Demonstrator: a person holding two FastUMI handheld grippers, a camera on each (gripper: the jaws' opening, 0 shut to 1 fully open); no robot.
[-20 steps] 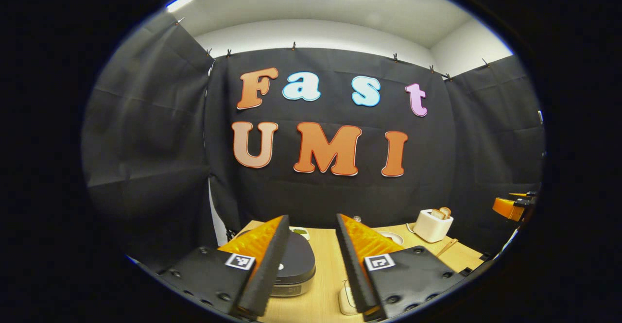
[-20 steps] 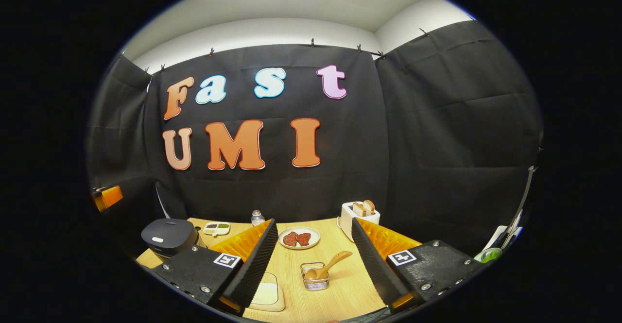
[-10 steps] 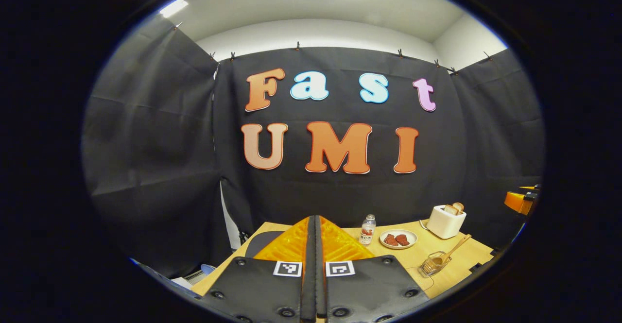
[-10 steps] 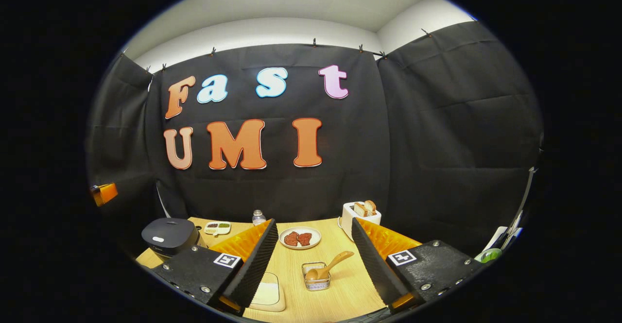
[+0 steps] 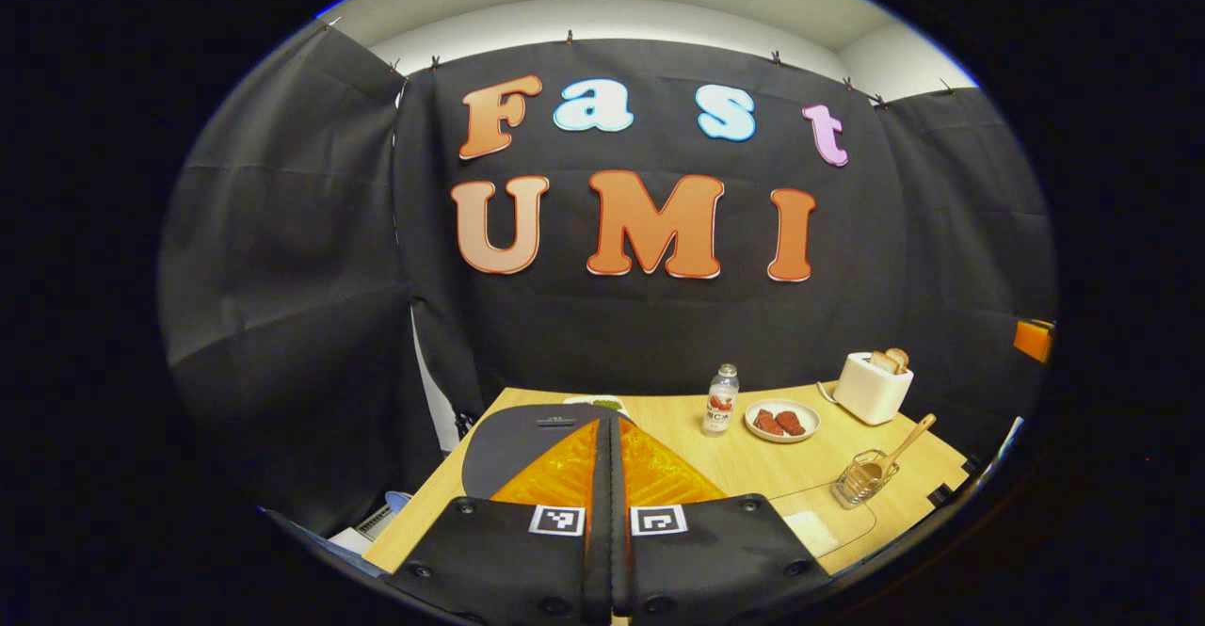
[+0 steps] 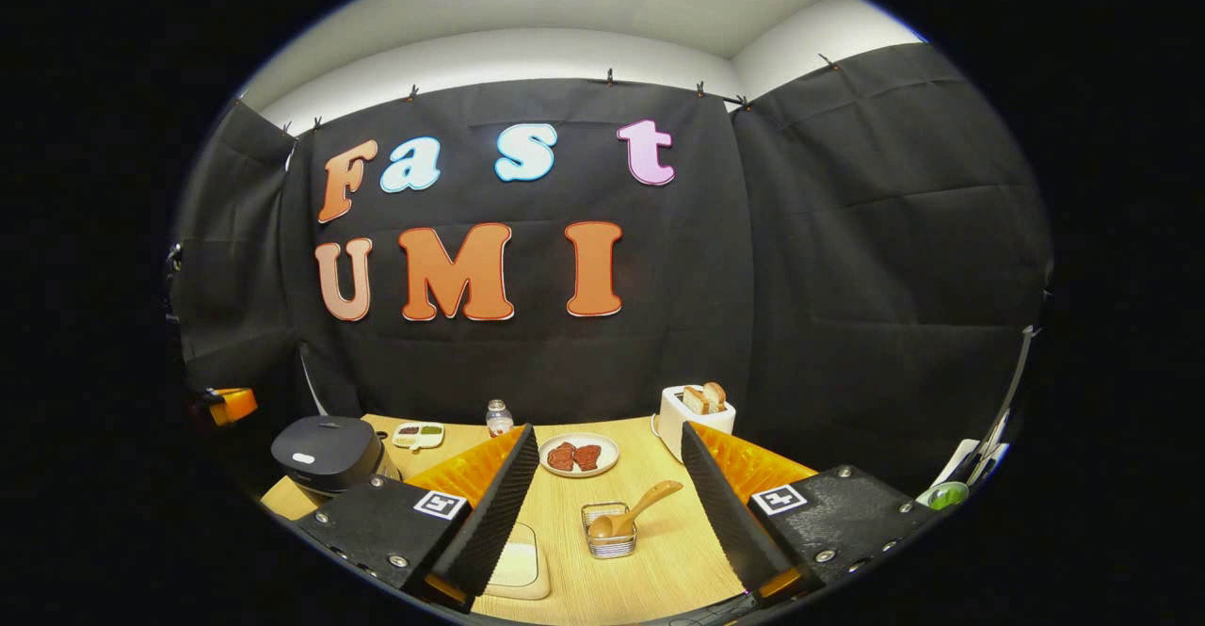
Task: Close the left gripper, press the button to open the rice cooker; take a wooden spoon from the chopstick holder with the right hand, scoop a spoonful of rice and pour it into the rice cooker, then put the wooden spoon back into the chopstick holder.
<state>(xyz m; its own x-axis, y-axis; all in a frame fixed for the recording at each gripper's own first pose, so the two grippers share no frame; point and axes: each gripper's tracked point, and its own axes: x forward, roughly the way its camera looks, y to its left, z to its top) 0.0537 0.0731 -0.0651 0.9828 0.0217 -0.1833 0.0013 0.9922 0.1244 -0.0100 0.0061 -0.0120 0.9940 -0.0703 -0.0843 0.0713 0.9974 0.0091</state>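
Note:
The dark rice cooker (image 5: 513, 438) sits lid down at the table's left end, right under and ahead of my left gripper (image 5: 610, 422). That gripper is shut with nothing between its fingers and hovers over the lid. The cooker (image 6: 325, 452) and its pale lid button also show at the left of the right gripper view. A wooden spoon (image 6: 648, 505) leans in the wire chopstick holder (image 6: 610, 534) just ahead of my right gripper (image 6: 607, 433), which is open and holds nothing. A pale rice box (image 6: 518, 569) lies partly behind its left finger. The holder (image 5: 861, 480) also appears at the right of the left gripper view.
On the wooden table (image 6: 659, 560) stand a plate of meat (image 6: 584, 455), a white toaster with bread (image 6: 695, 412), a small bottle (image 6: 498, 417) and a divided sauce dish (image 6: 419, 434). Black cloth walls close the back and sides.
My left gripper went from open to shut, then tipped downward so more of the table and cooker lid shows. My right gripper has barely moved and stays open.

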